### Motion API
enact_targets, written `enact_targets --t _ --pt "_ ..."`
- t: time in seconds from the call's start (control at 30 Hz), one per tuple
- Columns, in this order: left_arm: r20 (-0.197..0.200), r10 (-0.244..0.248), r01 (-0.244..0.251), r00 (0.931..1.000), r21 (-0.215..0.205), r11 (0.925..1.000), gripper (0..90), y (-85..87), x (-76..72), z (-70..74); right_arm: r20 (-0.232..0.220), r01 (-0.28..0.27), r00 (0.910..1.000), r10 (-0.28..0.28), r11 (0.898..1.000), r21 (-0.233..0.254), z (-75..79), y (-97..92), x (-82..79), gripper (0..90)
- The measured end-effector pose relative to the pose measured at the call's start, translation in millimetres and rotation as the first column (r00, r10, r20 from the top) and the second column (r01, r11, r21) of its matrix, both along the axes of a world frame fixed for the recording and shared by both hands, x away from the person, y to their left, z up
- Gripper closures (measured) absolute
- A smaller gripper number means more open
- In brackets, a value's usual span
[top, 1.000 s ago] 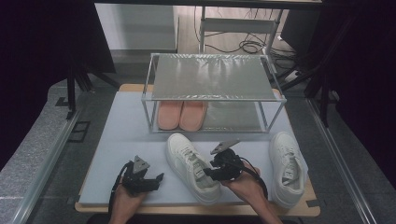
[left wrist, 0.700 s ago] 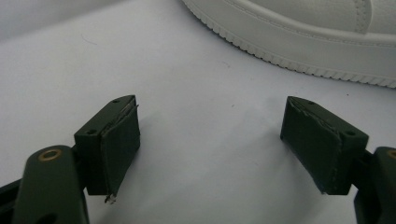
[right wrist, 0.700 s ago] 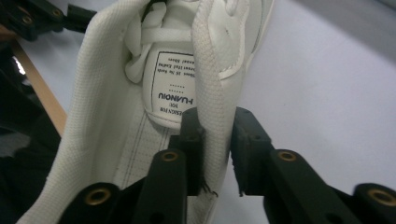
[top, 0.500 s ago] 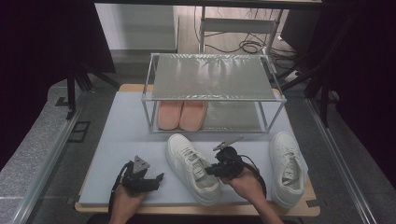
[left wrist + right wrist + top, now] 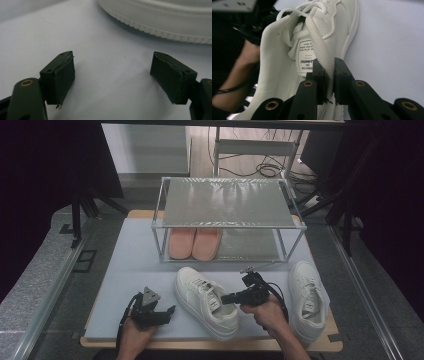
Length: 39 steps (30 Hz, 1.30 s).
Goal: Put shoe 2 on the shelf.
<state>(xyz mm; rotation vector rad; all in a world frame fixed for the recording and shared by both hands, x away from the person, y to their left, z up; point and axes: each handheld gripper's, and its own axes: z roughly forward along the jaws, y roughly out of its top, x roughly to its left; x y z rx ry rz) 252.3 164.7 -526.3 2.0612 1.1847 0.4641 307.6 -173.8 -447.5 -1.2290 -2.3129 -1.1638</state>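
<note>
A white sneaker point(image 5: 205, 302) lies on the pale mat, toe pointing to the far left. My right gripper point(image 5: 226, 297) reaches into its opening from the right. In the right gripper view the jaws point(image 5: 330, 67) have just been closing and now pinch the sneaker's mesh-lined side wall point(image 5: 322, 50) beside the tongue label. My left gripper point(image 5: 169, 312) rests on the mat left of the sneaker. Its jaws point(image 5: 120, 72) stand open with bare mat between them, and the sneaker's ribbed sole point(image 5: 162, 22) lies just beyond. A second white sneaker point(image 5: 307, 300) sits at the right.
A metal-framed shoe rack point(image 5: 227, 202) with a grey top shelf stands at the back of the mat point(image 5: 125, 265). A pair of pink shoes point(image 5: 194, 244) sits on its lower level at the left. The table's front edge runs close under both hands.
The right hand has shifted slightly at the sneaker's opening. The left hand and both sneakers lie as before.
</note>
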Motion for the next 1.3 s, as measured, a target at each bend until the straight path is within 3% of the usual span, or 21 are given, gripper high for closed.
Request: enact_targets --t 0.17,0.37,0.8,1.3 --pt "0.001 0.001 -0.001 1.0 0.0 1.0 19.8 -0.1 0.0 -0.1 -0.005 -0.001 1.0 0.001 0.997 0.072 9.5 -2.6 1.2 81.4" --pt "0.003 -0.003 0.003 1.0 0.004 1.0 19.8 0.3 0.3 0.0 0.013 -0.006 0.9999 0.004 0.993 0.117 24.4 -4.0 0.5 81.4" --pt "0.001 -0.003 0.003 1.0 0.004 1.0 19.8 0.4 0.4 0.0 0.031 -0.03 0.9993 0.024 0.971 0.236 51.9 -3.4 2.9 81.4" --pt "0.0 -0.004 0.004 1.0 0.001 1.0 19.8 0.3 0.3 0.1 0.069 0.003 0.9973 -0.025 0.952 0.307 85.8 -7.4 9.6 81.4"
